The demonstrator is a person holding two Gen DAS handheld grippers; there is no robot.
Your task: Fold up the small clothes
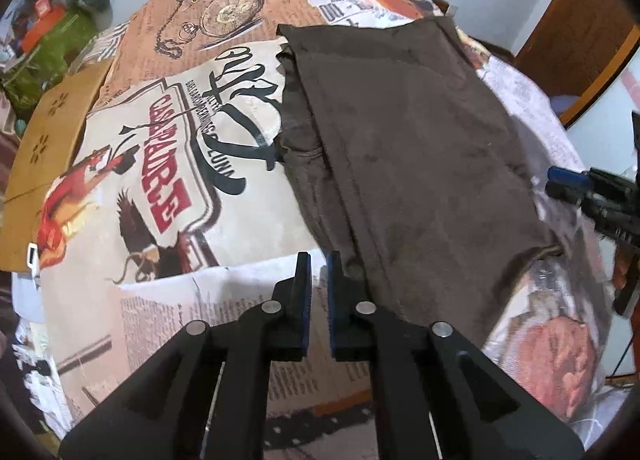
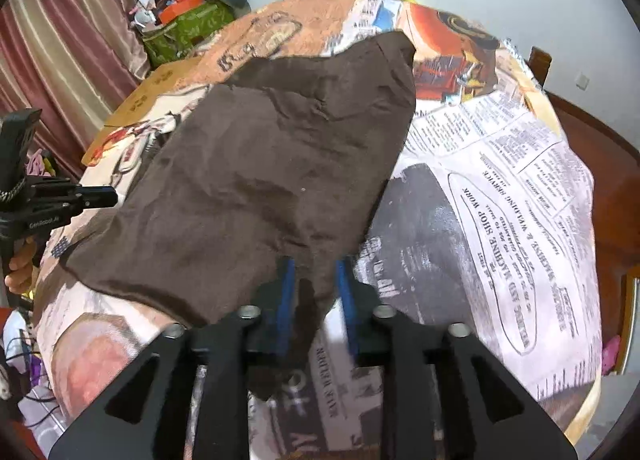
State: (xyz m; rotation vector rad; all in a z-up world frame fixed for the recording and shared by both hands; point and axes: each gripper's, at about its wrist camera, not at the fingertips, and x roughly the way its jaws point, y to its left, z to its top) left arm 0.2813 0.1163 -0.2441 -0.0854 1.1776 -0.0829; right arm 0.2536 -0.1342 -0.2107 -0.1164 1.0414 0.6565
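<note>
A dark brown garment [image 1: 404, 148] lies folded lengthwise on the printed tablecloth [image 1: 224, 220]; it also shows in the right wrist view [image 2: 264, 180]. My left gripper [image 1: 319, 272] hangs just beside the garment's near left edge, jaws a narrow gap apart with nothing between them. It shows at the left of the right wrist view [image 2: 108, 196]. My right gripper [image 2: 314, 280] has its jaws open around the garment's near corner, which hangs between the blue pads without being pinched. It shows at the right edge of the left wrist view [image 1: 560, 184].
A tan cardboard sheet [image 1: 44, 148] lies at the table's left edge. A green bag [image 2: 188, 30] piled with clutter stands beyond the table. A wooden chair [image 2: 540, 60] and a wooden door frame [image 1: 580, 40] stand on the right.
</note>
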